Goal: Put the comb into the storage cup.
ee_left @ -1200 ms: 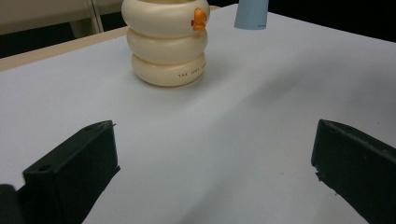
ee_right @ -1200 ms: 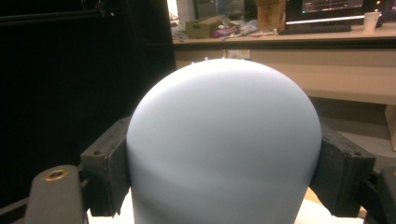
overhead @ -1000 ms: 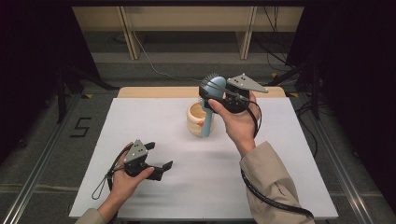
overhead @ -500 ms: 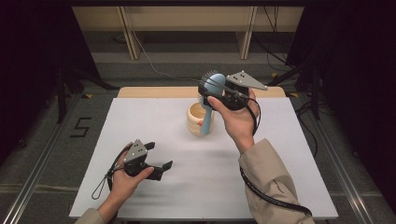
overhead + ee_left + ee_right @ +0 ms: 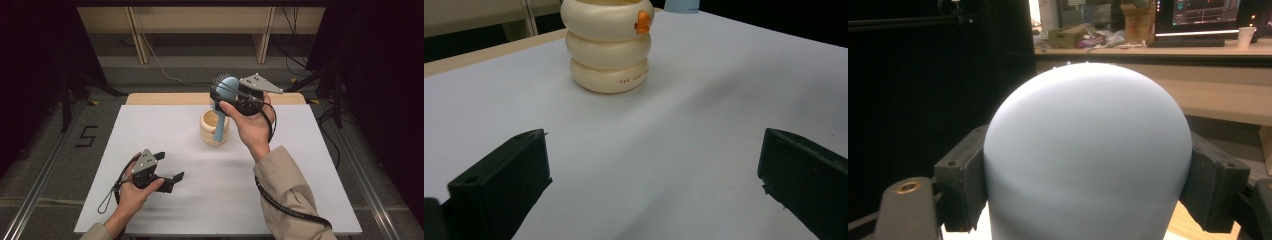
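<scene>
Holding a pale blue plastic hairbrush with dark bristles (image 5: 226, 95) by its rounded head, the right gripper (image 5: 235, 95) stands raised above the far middle of the white table top (image 5: 300, 165); in the right gripper view the two black jaws press on either flank of the smooth blue dome (image 5: 1088, 150), so the grip is a clamp on a curved, slick surface. The brush hangs head up, its handle reaching down into, or just in front of, the cream ringed ceramic cup with an orange duck bill (image 5: 215, 127); whether the tip touches the cup floor cannot be told. The left gripper (image 5: 167, 180) rests low near the front left of the table, jaws spread wide with nothing between them, well apart from the cup (image 5: 606, 47).

Likely faults, as judged from this pose:
- the domed head may squirt out of the jaws, since the pads bear on a rounded back rather than flat faces
- a tilted handle may catch the rim and tip the light cup, which nothing steadies
- release with the head still high may leave the brush top-heavy, so that it levers the cup over
</scene>
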Demonstrator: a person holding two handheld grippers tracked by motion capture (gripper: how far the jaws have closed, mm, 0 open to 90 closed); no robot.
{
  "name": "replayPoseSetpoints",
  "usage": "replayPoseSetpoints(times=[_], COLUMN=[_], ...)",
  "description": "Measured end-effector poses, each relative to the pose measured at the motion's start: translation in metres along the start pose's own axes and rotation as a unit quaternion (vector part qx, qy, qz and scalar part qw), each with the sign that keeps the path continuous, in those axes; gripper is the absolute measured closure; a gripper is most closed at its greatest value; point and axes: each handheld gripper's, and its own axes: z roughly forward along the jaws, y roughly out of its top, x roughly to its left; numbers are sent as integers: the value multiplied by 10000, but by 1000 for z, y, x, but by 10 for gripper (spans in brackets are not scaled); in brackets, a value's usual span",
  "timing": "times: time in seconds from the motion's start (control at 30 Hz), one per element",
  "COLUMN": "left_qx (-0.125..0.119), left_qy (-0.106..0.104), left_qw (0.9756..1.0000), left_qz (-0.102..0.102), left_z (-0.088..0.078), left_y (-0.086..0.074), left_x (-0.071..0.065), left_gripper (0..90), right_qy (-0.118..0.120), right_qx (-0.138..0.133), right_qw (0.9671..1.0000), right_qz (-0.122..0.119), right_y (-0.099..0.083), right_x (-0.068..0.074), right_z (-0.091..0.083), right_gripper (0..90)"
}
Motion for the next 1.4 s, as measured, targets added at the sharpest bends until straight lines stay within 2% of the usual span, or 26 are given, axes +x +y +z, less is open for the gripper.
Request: replayPoseSetpoints(times=[0.13, 1.4], left_qx=[-2, 25], left_qy=[-6, -11], left_qw=[10000, 10000], left_qz=[19, 14], left_z=[1, 2], left_y=[0, 0], left_x=[-1, -1], left_gripper=[0, 0], right_qy=[14, -145], right_qx=[-12, -112], right_qw=[10000, 9998], right_qz=[50, 14], right_y=[1, 10], right_x=[-1, -7], right_z=[0, 7], right_gripper=[202, 202])
